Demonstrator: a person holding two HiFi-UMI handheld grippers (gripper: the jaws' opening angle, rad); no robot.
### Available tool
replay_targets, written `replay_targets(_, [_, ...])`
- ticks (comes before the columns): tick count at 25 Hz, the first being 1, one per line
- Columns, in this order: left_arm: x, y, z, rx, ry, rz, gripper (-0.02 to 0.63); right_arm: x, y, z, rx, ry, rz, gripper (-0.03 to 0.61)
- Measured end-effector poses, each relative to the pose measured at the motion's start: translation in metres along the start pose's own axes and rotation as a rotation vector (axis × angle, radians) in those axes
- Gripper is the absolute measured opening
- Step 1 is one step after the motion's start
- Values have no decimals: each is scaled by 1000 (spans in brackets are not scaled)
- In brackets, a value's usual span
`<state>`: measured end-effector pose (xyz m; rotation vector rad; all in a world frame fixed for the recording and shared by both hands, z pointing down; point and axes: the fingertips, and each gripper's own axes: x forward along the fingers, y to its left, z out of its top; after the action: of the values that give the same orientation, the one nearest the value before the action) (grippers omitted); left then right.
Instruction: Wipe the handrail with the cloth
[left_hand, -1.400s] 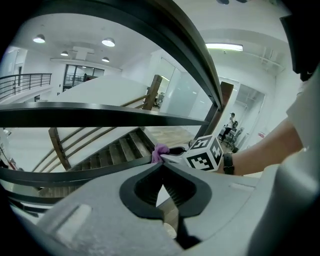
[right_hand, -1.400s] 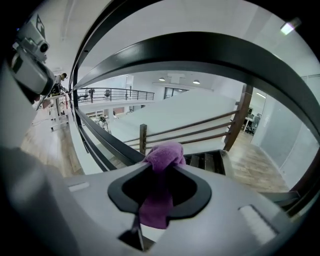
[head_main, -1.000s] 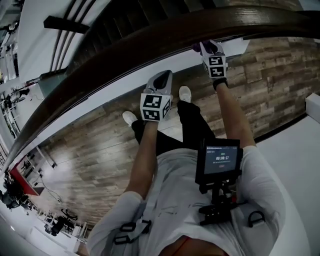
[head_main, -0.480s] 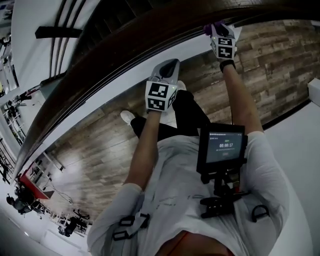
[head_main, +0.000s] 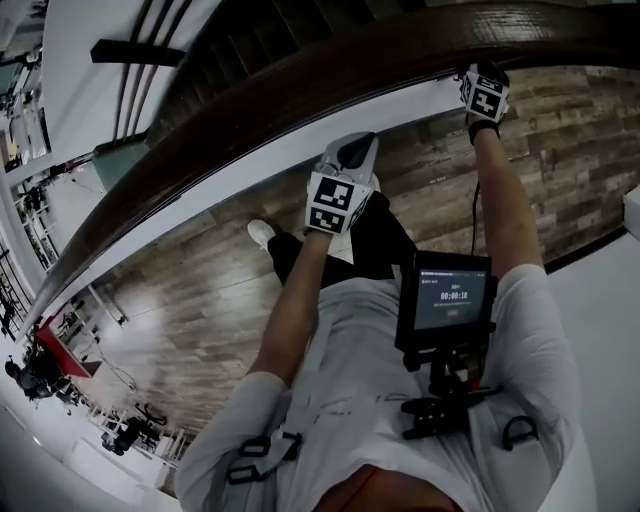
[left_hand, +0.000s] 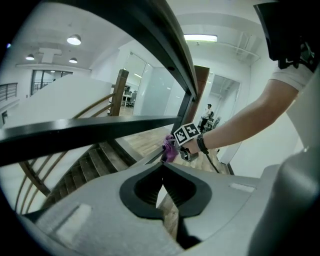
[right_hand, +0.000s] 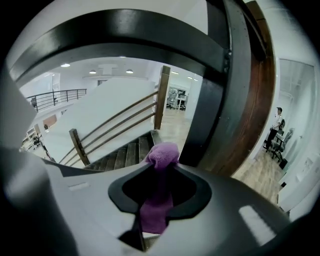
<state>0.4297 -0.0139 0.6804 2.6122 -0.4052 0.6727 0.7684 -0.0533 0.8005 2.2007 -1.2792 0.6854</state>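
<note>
Cloth (right_hand: 157, 210), purple and terry-like, looks light, soft and limp. Judging by its slump it will bunch rather than hold a shape, so a pinch across a gathered fold suits it, with a pad left free beyond the tips. Low in the centre of the right gripper view, the right hand-held gripper (right_hand: 159, 167) is clamped on just such a fold: a rounded wad pokes past the tips and a tail hangs back. In the middle of the head view, the left hand-held gripper (head_main: 345, 158) hangs short of the rail, jaws together on nothing. Farther off, at upper right, the wad sits at the edge of the dark wooden handrail (head_main: 300, 80); whether it presses on is unclear. That rail looks hard and smooth, so the cloth should slide easily. Stairs (right_hand: 120, 155) descend beyond.
</note>
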Motion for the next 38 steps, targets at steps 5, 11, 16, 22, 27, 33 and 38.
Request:
replay_targets(5, [-22,21,35,73,-18,54,2,-17,9,5,95,34,26,69])
replay_targets(11, [-113,3,71,47,-114,85,2,-140,80,26,68,-116,171,66])
replay_targets(16, [-209,-9,61,38,-213,133,2,-276,170,27,-2,-237,307,66])
replay_targets(22, [-362,-21,15,16,-302,254,2,-456,308,21,-134,-393,516,69])
replay_targets(27, [-468,-37,29,74,-453,351,2,-572,339,77,-70,-598,563,71])
replay_targets(33, [-556,-50,60,86,-608,434,2,-694,370,119,-101,-774,609,71])
replay_targets(38, [-562,-62,77,105,-686,466,2,-728,368,132,-134,-893,537,69])
